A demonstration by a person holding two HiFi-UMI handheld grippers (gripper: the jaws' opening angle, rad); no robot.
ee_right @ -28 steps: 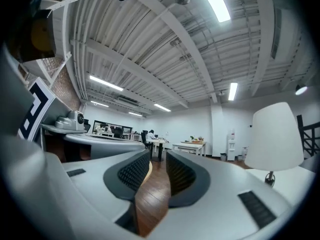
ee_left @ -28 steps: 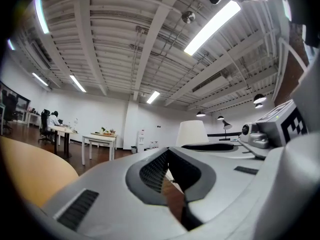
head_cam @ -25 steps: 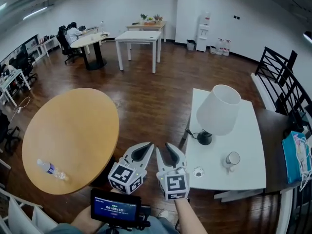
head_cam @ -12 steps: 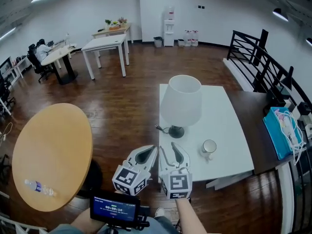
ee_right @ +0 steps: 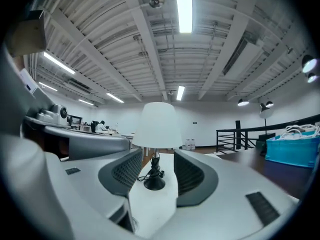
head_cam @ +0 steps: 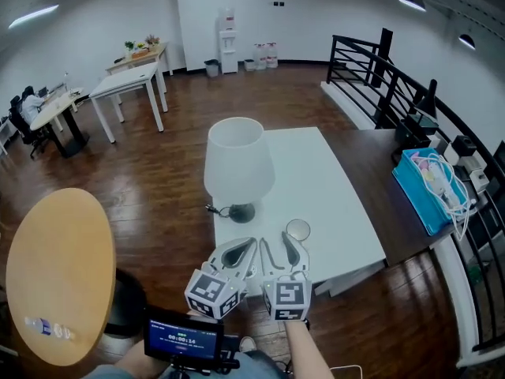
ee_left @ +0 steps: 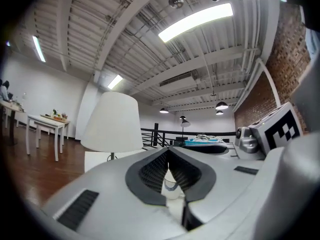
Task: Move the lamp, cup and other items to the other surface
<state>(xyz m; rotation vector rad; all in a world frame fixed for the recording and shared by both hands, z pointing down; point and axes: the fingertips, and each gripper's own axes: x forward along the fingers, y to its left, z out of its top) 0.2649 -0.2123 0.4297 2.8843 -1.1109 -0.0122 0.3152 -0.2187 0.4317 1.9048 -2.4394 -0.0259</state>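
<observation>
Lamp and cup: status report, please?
Left gripper shut, empty. Right gripper jaws just opening, nothing between. Lamp, cup untouched on white table. Nothing in the way.

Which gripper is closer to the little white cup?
Right. The right gripper hovers just short of the small white cup; the left gripper is further left, nearer the white lamp.

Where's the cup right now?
In the head view, the cup stands on the white table near its closest edge, just right of the lamp and its base.
</observation>
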